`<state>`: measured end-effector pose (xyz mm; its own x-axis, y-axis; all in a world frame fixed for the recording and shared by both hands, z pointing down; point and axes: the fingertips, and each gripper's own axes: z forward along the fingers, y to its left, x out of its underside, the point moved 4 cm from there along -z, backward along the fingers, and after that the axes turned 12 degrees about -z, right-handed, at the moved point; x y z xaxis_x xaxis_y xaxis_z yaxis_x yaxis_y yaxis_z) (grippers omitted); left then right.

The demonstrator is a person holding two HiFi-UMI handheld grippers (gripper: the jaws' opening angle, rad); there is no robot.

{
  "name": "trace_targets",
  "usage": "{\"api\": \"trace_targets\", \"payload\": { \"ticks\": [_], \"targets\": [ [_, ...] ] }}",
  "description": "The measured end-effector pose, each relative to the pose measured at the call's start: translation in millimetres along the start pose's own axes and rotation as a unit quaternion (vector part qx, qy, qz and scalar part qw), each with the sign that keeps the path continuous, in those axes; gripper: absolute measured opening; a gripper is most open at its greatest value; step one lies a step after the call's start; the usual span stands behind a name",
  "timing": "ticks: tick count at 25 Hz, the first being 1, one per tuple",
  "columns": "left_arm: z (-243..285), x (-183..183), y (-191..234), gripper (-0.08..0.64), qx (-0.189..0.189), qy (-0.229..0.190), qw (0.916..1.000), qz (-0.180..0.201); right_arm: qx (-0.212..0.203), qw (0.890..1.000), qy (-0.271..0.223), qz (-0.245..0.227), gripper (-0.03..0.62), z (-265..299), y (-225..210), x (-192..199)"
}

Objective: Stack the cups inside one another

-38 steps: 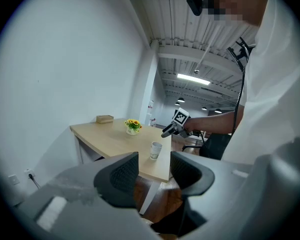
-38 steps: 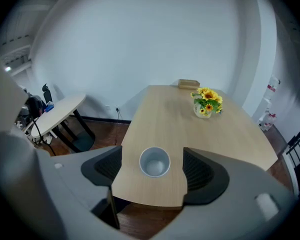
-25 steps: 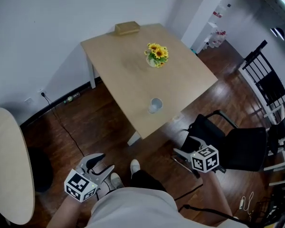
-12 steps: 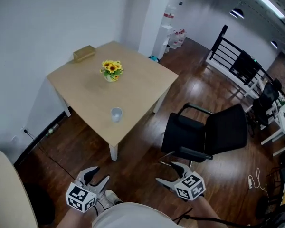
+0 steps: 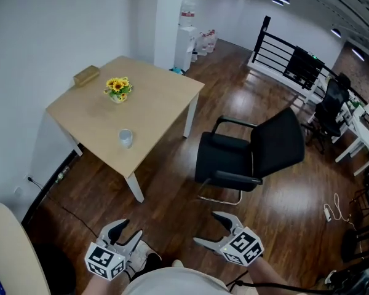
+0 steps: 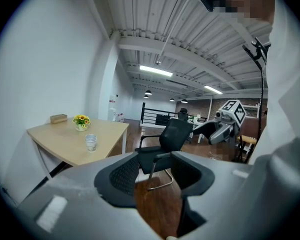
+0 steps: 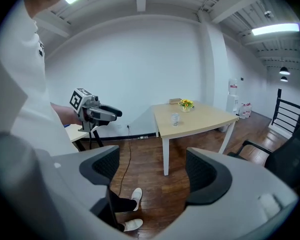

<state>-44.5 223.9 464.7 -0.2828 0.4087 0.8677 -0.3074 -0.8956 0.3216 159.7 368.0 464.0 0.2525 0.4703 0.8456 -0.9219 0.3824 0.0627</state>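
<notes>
The cups point(image 5: 125, 138) show as a small, pale, see-through stack in the upper left of the frame, standing on the light wooden table point(image 5: 160, 103) near its front edge, with yellow flowers point(image 5: 117, 88) and a tan box point(image 5: 86, 75) farther back. The stack stands upright, long axis vertical, mouth up. At the bottom, the left gripper point(image 5: 129, 229) has its fingers spread wide with nothing between them. A black chair point(image 5: 252, 155) sits at centre, and the right gripper point(image 5: 206, 228) is likewise wide open and empty. Against half a second ago, table and cups lie farther left in the frame, the chair nearer the centre, and both grippers remain low, well apart from the cups
</notes>
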Motion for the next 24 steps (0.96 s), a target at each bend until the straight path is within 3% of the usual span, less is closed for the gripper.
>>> {"api": "trace_targets", "payload": {
  "ticks": [5, 12, 19, 24],
  "targets": [
    [-22, 29, -42, 0.212, -0.024, 0.008, 0.9997, -0.008, -0.017, 1.000, 0.003, -0.005, 0.408, -28, 24, 31],
    [-47, 37, -60, 0.212, -0.040, 0.015, 0.9990, -0.012, -0.026, 1.000, -0.002, -0.011, 0.408, -36, 40, 28],
    [-47, 39, -50, 0.212, -0.039, 0.017, 0.9990, -0.012, -0.027, 1.000, 0.002, -0.015, 0.408, -25, 42, 27],
    [-44, 20, -41, 0.212, -0.030, 0.013, 0.9994, 0.005, -0.020, 1.000, -0.004, -0.009, 0.408, -20, 35, 11]
  ]
}}
